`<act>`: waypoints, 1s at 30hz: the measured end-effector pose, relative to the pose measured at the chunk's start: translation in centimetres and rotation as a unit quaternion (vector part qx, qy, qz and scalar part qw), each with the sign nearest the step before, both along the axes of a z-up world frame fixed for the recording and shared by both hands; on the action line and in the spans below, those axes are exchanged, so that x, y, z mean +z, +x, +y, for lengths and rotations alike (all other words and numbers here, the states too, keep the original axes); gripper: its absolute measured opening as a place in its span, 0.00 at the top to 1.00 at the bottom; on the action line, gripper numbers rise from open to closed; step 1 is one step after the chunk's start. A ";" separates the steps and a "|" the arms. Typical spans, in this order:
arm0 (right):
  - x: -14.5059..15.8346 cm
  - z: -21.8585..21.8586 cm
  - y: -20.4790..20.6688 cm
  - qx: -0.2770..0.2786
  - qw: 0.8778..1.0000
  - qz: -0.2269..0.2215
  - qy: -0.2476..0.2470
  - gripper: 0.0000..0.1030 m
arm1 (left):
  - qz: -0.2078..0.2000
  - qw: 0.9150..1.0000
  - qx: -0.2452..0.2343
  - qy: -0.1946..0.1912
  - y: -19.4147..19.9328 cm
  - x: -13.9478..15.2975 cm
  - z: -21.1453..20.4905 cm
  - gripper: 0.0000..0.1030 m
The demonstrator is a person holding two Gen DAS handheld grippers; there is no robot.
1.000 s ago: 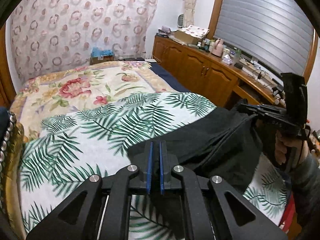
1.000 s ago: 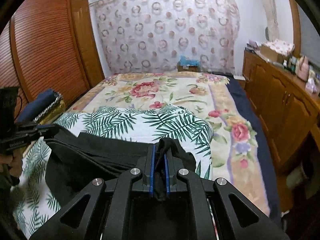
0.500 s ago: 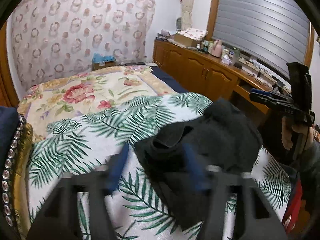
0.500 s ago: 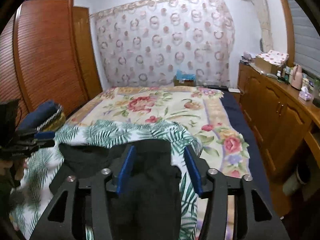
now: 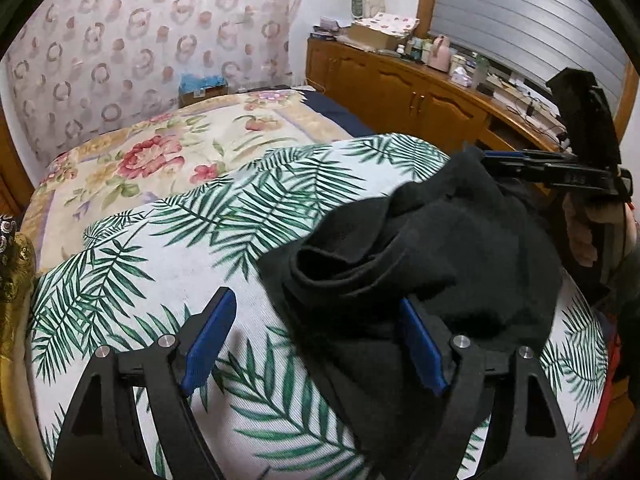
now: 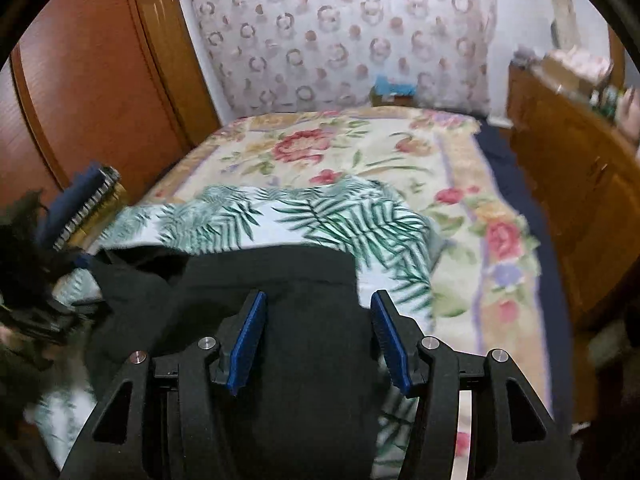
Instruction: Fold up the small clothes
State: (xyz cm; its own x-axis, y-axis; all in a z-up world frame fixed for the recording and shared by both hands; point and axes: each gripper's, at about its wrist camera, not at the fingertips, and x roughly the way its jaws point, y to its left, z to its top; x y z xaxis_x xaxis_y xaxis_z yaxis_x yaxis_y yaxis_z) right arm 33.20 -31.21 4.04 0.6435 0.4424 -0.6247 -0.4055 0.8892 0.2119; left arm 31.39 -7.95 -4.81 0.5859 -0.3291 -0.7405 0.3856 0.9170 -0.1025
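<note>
A black garment (image 5: 432, 256) lies in a loose rumpled heap on the palm-leaf cloth (image 5: 168, 256) spread over the bed. My left gripper (image 5: 316, 336) is open and empty, its blue pads on either side of the garment's near left edge. My right gripper (image 6: 318, 338) is open and empty just above the garment (image 6: 280, 312), which fills the lower part of the right wrist view. The right gripper also shows in the left wrist view (image 5: 520, 160), at the garment's far right edge.
A floral bedspread (image 6: 360, 152) covers the far bed. A wooden cabinet (image 5: 400, 88) with clutter on top runs along the right. Wooden wardrobe doors (image 6: 92, 72) stand at the left. A folded dark blue item (image 6: 76, 204) sits at the bed's left edge.
Both grippers were shut on the black garment, holding it stretched between them. Both have opened and let it go, and it has dropped into a heap on the palm-leaf cloth.
</note>
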 end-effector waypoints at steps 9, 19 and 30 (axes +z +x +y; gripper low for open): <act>0.5 -2.8 0.1 -0.074 0.996 -0.053 -0.002 0.94 | -0.055 0.993 0.095 0.043 1.1 0.6 2.3 0.21; 1.2 -2.5 -0.8 -0.080 0.996 -0.029 0.000 0.35 | 0.025 0.999 0.035 -0.029 0.4 -0.7 1.3 0.21; -0.8 -2.2 -0.7 -0.056 0.998 0.037 -0.015 0.34 | 0.062 0.997 0.006 -0.048 0.6 -1.4 -0.1 0.55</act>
State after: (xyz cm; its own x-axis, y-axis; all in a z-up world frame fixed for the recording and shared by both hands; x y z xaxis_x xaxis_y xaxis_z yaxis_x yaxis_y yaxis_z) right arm 32.55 -33.36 3.28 0.6392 0.3510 -0.6843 -0.2883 0.9343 0.2099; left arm 32.01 -8.06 -6.26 0.4960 -0.3953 -0.7732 0.3527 0.9053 -0.2366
